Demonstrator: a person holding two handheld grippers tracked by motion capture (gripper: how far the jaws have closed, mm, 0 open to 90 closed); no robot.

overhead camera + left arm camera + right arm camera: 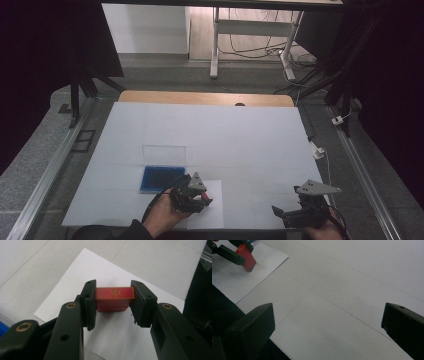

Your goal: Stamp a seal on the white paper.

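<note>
The left gripper (114,305) has its jaws clamped on the two ends of a red block (114,299) with a gold mark on its top face, holding it down onto a white sheet (105,270) that lies near the table's (240,130) near edge, left of the middle. Just far-left of that sheet sits a blue tray (161,179) with a clear lid (164,154) standing up behind it. The right gripper (290,212) hangs over bare table at the near right, well apart from the block, its jaws spread wide with nothing between them.
</note>
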